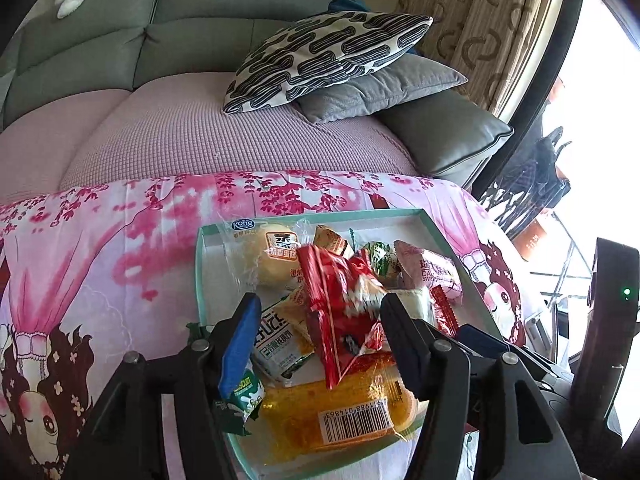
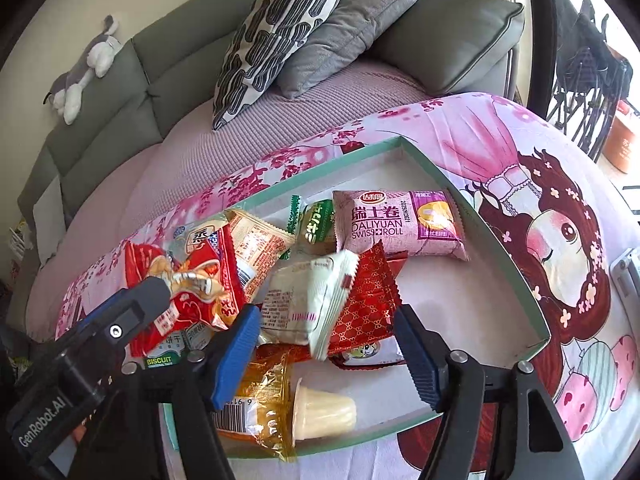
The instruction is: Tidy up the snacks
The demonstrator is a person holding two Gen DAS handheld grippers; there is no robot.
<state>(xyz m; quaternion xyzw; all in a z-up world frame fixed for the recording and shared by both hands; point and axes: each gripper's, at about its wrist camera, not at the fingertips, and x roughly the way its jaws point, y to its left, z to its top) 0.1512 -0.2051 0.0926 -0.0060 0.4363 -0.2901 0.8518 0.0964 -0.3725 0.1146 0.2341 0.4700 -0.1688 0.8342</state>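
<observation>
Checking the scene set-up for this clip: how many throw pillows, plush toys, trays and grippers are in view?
Throw pillows: 2 (patterned pillow, grey pillow)
Plush toy: 1
Tray: 1
Grippers: 2 (left gripper, right gripper)
Total: 6

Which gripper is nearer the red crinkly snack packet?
Left. The left gripper straddles the red crinkly snack packet, jaws open around it. The right gripper sits beside it, over the white packet.
</observation>
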